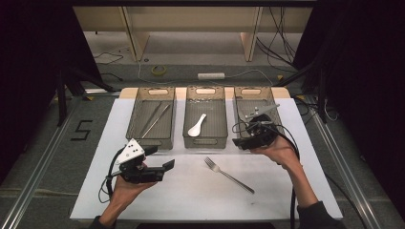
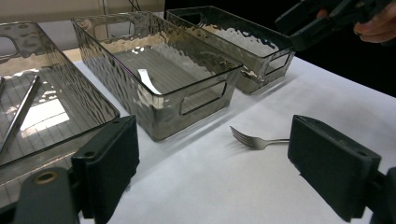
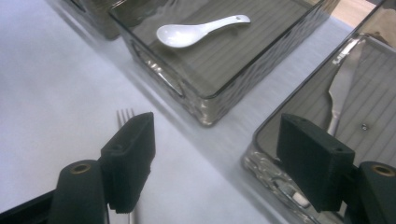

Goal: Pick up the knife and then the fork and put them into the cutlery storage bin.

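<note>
The left tool [image 1: 160,160] sits at lower left, jaws wide apart and empty; the right tool [image 1: 237,135] (right of centre) gapes too, nothing between them.

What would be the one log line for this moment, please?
left gripper: open, empty | right gripper: open, empty, at right bin | fork: on table | spoon: middle bin
</note>
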{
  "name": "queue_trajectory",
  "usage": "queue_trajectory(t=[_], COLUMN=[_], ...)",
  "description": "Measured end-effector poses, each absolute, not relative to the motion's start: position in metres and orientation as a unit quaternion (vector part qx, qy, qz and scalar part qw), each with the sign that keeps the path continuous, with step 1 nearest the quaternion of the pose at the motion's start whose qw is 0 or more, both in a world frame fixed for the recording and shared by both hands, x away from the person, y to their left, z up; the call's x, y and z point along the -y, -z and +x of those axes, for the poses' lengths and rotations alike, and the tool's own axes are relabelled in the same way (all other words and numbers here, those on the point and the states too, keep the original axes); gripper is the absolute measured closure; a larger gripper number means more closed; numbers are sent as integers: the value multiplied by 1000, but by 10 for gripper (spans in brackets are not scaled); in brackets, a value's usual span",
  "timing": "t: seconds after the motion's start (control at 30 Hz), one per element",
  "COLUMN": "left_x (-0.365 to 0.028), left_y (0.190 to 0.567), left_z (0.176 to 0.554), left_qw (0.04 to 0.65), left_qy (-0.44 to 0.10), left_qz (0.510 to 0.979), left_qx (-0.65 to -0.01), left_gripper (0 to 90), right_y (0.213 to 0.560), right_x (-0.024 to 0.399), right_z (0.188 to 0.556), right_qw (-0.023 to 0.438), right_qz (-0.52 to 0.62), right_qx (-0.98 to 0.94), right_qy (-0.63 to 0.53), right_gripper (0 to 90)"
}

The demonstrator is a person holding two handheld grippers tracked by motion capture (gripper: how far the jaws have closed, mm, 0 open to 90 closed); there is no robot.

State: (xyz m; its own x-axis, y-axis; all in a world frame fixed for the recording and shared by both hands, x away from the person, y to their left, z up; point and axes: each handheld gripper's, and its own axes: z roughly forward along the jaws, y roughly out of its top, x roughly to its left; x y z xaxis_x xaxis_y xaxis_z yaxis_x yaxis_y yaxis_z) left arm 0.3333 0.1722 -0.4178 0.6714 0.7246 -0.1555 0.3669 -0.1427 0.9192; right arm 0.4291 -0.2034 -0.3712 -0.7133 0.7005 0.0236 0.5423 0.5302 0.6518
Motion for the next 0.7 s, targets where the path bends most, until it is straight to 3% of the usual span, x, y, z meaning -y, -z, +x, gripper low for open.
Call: queue_trajectory(t=[0.7], left_x=[-172], left_y=[418], left_z=[333], left_qw=[540], left_qy=[-165], left_qz=[738], left_qx=[-368], left_gripper=[159], right_y=[390], right_x=[181], right_z=[402], right_qw=[92], right_qz=[306], right_qx=[-909], right_qy=[-268], right_gripper=[286])
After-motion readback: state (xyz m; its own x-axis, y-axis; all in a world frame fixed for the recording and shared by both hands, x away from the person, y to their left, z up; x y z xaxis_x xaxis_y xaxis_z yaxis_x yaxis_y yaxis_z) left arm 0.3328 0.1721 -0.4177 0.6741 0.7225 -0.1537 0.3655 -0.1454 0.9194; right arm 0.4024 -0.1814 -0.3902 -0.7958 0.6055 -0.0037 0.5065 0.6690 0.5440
